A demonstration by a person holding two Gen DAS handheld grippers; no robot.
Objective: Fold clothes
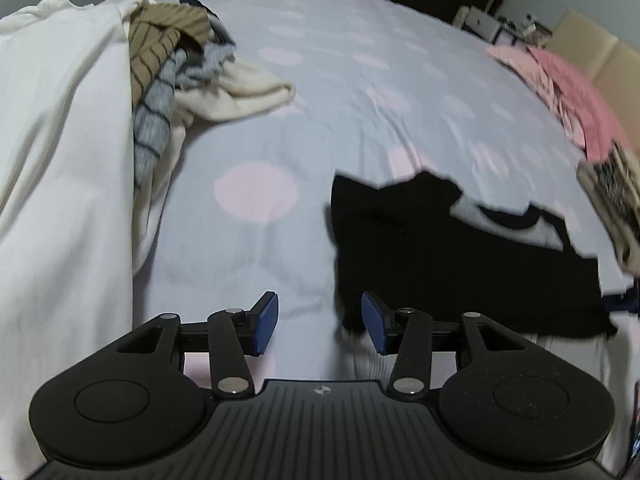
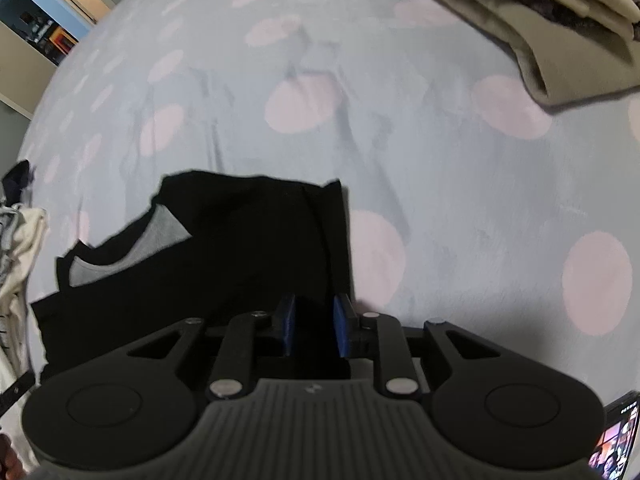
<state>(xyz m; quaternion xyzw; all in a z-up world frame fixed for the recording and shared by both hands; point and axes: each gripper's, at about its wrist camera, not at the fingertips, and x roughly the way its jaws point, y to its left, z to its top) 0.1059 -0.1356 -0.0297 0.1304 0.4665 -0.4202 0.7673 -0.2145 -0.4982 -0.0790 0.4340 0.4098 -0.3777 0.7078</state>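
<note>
Landmark: black garment [image 1: 460, 264], lying flat on the bed [image 1: 360, 60], whose cover is pale blue with pink dots.
Black garment: partly folded, a grey lining showing at its neck opening.
Left hand-held gripper [image 1: 319, 326]: jaws apart with nothing between them, over bare cover at the garment's near left corner; its right blue pad sits against the garment's edge in this view.
Right hand-held gripper [image 2: 315, 330]: jaws parted a little, low over the garment's near right corner; black cloth lies between the pads, which do not look pressed on it.
Unfolded pile [image 1: 172, 64]: well left of the garment, white, brown-striped, grey and cream pieces.
Folded beige stack [image 2: 532, 28]: beyond the garment, to its right.
Pink clothes [image 1: 560, 92]: far right edge of the bed.
</note>
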